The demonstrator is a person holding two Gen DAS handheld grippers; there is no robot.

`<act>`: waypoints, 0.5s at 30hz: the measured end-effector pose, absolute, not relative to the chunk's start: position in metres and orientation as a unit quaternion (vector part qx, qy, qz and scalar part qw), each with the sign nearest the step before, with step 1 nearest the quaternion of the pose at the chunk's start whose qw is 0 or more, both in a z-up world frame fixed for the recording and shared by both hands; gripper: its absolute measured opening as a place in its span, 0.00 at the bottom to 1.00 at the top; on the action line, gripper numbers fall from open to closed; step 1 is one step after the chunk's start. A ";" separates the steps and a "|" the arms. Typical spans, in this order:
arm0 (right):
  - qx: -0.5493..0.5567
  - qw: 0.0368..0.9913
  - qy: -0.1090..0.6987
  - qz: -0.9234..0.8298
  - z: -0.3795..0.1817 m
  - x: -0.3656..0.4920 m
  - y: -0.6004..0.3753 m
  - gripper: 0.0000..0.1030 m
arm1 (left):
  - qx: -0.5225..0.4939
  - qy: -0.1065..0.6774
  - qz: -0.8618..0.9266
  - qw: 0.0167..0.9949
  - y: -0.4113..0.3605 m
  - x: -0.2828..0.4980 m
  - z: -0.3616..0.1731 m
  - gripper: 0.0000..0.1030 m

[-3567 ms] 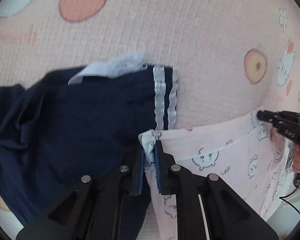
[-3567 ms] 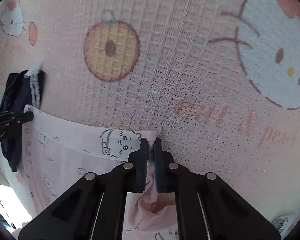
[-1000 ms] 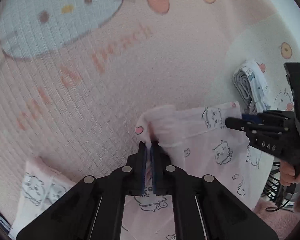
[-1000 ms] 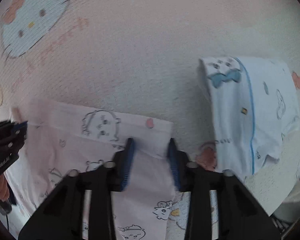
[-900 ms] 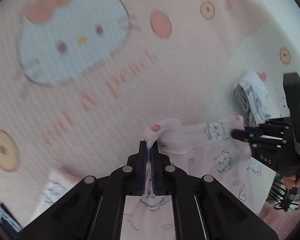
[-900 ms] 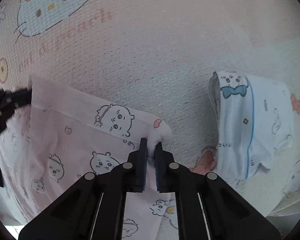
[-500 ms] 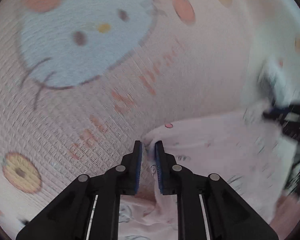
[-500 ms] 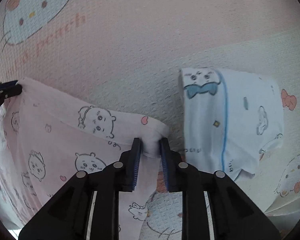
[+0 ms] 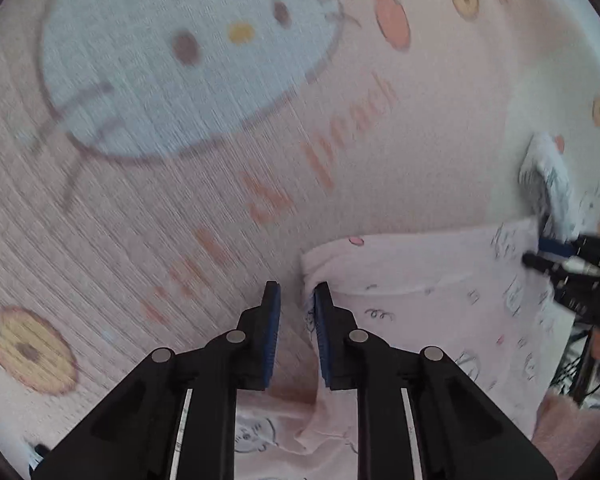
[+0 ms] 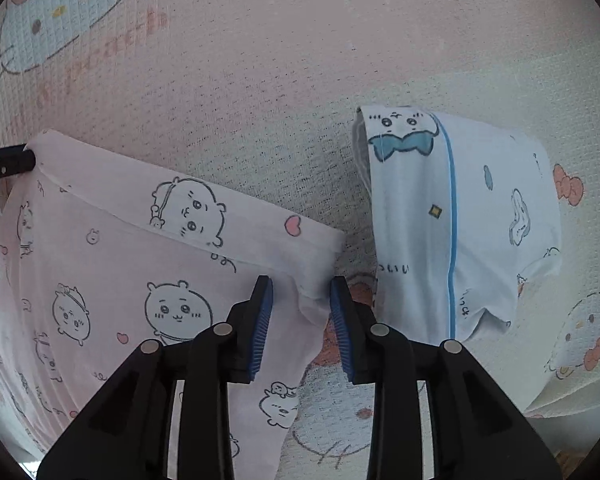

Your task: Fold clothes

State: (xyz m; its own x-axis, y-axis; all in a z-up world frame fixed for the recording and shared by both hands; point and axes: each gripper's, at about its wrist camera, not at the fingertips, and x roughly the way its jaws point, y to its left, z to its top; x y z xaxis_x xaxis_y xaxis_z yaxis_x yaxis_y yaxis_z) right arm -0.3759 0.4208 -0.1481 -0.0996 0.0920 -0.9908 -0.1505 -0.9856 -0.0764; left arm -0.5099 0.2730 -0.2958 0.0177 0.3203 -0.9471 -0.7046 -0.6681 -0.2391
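The left gripper [image 9: 297,294] pointed steeply down over a pink patterned blanket [image 9: 204,208], its two blue-padded fingers standing a little apart and closing slightly at that moment. The folded corner of the pink garment [image 9: 420,280] lay against the inner face of the right-hand pad [image 9: 320,320], while the other pad stood clear of the cloth with bare blanket showing in the gap, so nothing was pinched. The right gripper [image 10: 301,294] pointed straight down, its jaws parted rather wider and opening. The garment's other top corner [image 10: 316,280] bulged up between its pads; the cloth reached close to the right pad [image 10: 340,320], though whether it touched could not be told, and it sat clear of the left pad [image 10: 262,320]. The pink garment [image 10: 140,280], printed with small cartoon faces and hearts, lay spread flat on the blanket, its folded top hem running between the two tools. In the right wrist view the tip of the left gripper [image 10: 8,162] showed at the hem's far left end. In the left wrist view the right gripper [image 9: 556,258] appeared at the far right edge of the cloth, blurred. Just beside the pink garment's right corner, apart from it, lay a folded white garment [image 10: 460,220] with a blue stripe and a blue bow print.
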 end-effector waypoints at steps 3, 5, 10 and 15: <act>-0.653 0.090 0.032 0.752 -0.135 -0.375 0.422 0.29 | -0.618 0.098 0.681 0.380 0.254 -0.521 -0.280 0.21; -0.646 0.084 0.033 0.758 -0.126 -0.376 0.414 0.29 | -0.614 0.073 0.685 0.385 0.234 -0.515 -0.269 0.35; -0.628 0.020 0.036 0.777 -0.110 -0.385 0.371 0.29 | -0.609 0.050 0.694 0.381 0.200 -0.493 -0.267 0.50; -0.616 -0.094 0.036 0.781 -0.104 -0.402 0.311 0.29 | -0.582 0.130 0.761 0.255 0.188 -0.479 -0.285 0.50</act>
State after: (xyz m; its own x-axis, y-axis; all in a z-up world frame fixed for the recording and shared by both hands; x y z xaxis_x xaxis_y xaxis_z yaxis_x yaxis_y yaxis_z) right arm -0.4018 0.3113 -0.1036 -0.2225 -0.1918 -0.9559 0.1026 -0.9796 0.1727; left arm -0.4788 0.1884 -0.2852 -0.1919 0.2374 -0.9523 -0.5399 -0.8358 -0.0996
